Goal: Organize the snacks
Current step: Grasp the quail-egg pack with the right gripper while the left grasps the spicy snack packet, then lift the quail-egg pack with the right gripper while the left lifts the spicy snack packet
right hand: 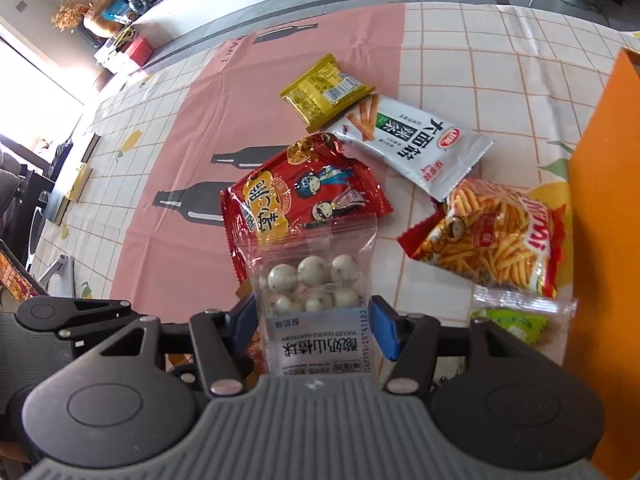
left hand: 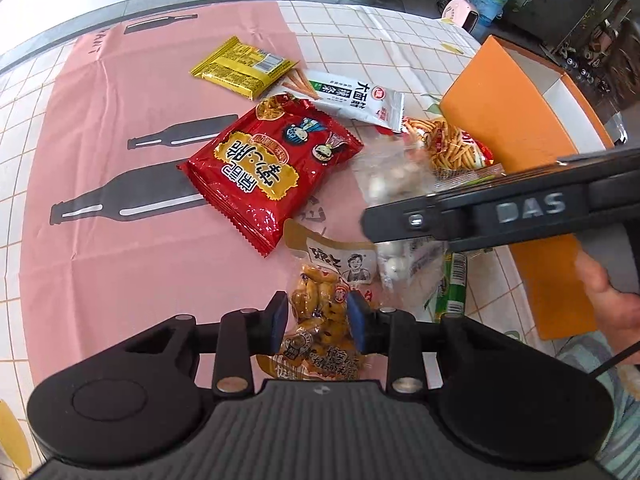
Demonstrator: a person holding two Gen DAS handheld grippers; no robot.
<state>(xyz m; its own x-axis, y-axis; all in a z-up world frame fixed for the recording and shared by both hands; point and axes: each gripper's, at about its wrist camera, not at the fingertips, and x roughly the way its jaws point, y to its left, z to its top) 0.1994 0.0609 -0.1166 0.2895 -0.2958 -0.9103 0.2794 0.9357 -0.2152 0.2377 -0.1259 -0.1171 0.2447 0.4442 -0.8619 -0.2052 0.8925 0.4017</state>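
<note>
My left gripper [left hand: 318,320] is shut on a clear packet of brown glazed snacks [left hand: 320,320] near the table's front. My right gripper [right hand: 314,330] is shut on a clear bag of white yogurt balls [right hand: 316,304], lifted above the table; it also shows in the left wrist view [left hand: 394,176] under the right gripper's body. A red noodle-snack pack [left hand: 268,168], a white strip-snack packet [left hand: 356,98], a yellow packet [left hand: 242,66] and a fries-print bag [right hand: 496,236] lie on the tablecloth. An orange box [left hand: 516,128] stands at the right.
A green packet [right hand: 516,320] lies beside the orange box [right hand: 604,200]. The pink and white checked tablecloth [left hand: 120,200] covers the table. The table's far edge runs along the top; a floor with plants and a water jug lies beyond.
</note>
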